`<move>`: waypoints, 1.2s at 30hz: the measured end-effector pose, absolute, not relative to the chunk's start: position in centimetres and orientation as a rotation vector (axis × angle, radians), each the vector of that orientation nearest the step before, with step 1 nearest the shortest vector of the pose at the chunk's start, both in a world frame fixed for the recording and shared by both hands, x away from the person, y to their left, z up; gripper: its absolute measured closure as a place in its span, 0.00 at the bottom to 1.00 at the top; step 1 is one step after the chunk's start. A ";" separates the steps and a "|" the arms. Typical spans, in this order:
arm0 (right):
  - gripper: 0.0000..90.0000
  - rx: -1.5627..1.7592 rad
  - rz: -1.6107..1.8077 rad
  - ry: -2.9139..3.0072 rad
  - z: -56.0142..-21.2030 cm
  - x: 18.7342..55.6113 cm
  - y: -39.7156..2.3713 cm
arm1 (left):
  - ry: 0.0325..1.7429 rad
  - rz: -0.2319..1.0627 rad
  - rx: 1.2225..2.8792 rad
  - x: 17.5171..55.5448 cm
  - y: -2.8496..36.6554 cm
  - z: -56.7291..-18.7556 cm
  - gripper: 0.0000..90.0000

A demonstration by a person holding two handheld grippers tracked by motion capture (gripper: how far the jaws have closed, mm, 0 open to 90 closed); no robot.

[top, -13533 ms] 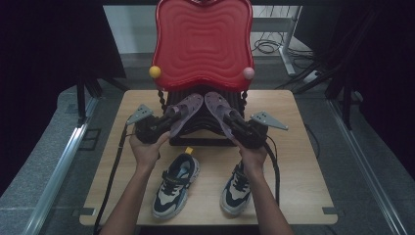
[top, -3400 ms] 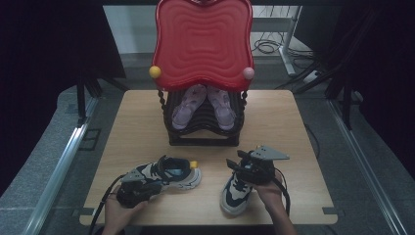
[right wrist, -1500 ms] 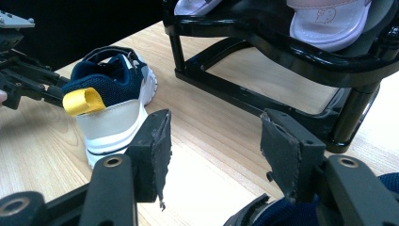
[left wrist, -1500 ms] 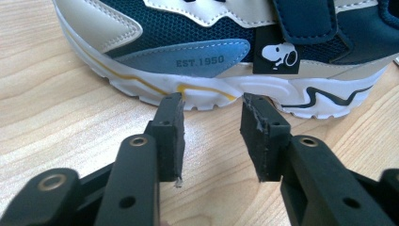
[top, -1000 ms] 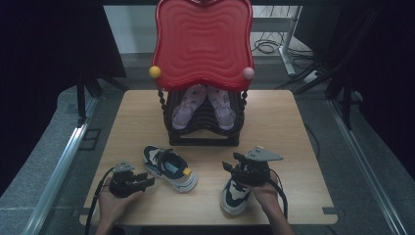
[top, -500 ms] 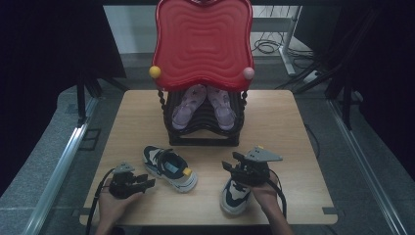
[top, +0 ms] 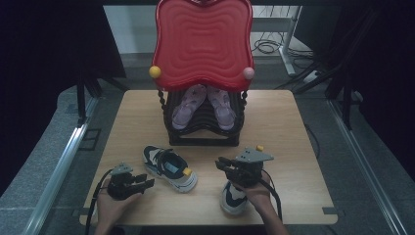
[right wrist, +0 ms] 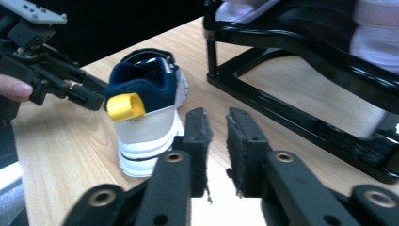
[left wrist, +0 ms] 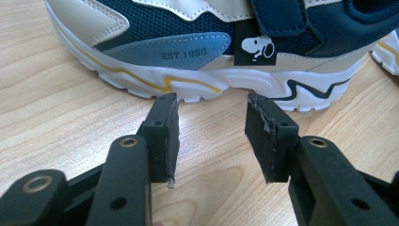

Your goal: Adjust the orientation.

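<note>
High view: two small navy-and-cream shoes on the wooden table (top: 293, 127). Left shoe (top: 170, 168) lies left of centre, lengthwise across the table. Right shoe (top: 234, 198) sits at the near edge, partly under the right gripper (top: 224, 165). Left gripper (top: 147, 183) rests near left, just beside the left shoe. Black rack (top: 203, 125) at far centre holds a pale purple pair (top: 203, 105), with a red tray (top: 203, 44) standing above it.

Left gripper view: jaws stand apart, nothing between them; tips almost at the left shoe's (left wrist: 211, 52) white sole, contact unclear.

Right gripper view: jaws have just been closing; a narrow gap is left, nothing between them. Left shoe's (right wrist: 146, 117) heel with yellow tab ahead, left gripper (right wrist: 87, 96) beside it, rack (right wrist: 301, 94) at right.
</note>
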State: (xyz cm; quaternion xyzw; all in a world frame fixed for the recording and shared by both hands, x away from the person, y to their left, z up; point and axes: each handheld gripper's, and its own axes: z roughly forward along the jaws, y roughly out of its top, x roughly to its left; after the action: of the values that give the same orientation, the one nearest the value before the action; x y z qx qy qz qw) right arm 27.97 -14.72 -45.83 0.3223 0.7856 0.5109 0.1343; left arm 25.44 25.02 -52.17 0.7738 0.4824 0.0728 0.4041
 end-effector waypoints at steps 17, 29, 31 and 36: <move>0.96 0.810 1.429 2.382 -46.5 28.0 -10.3 | 1.228 0.221 1.901 24.8 26.2 -51.7 0.61; 0.98 0.827 1.367 2.427 -47.0 29.4 -8.5 | 1.203 0.234 1.874 24.6 26.2 -50.8 0.62; 0.98 0.839 1.343 2.429 -46.9 29.8 -8.2 | 1.202 0.236 1.869 24.6 26.3 -50.8 0.62; 0.99 0.857 1.336 2.419 -46.6 30.4 -7.6 | 1.194 0.251 1.849 24.3 26.6 -50.5 0.63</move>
State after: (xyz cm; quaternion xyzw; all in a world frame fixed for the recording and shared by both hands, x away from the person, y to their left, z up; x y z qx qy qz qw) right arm 30.42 -7.59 -46.57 0.2940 0.8296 0.4583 0.1238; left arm 24.30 26.62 -50.52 0.7467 0.4823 0.1012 0.4468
